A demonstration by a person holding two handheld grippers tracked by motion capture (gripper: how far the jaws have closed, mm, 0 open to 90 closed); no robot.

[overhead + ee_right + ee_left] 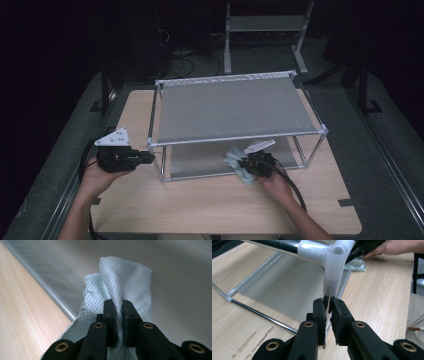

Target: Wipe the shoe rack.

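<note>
A two-level metal rack (235, 107) with grey panels and white corner joints stands on the wooden table (200, 205). My left gripper (150, 157) is shut on the rack's front-left upright; in the left gripper view its jaws (328, 301) pinch the thin post just below the white corner joint (332, 265). My right gripper (248, 162) is at the front edge of the lower panel, shut on a pale quilted cloth (234, 162). In the right gripper view the cloth (125, 280) bunches up between the jaws (117, 305) and lies against the grey lower panel (175, 277).
The lower panel's metal front rail (57, 300) runs beside the cloth, with bare table (20, 315) before it. A second metal stand (265, 25) is on the dark floor behind the table. The person's right hand (397, 247) shows past the rack's corner.
</note>
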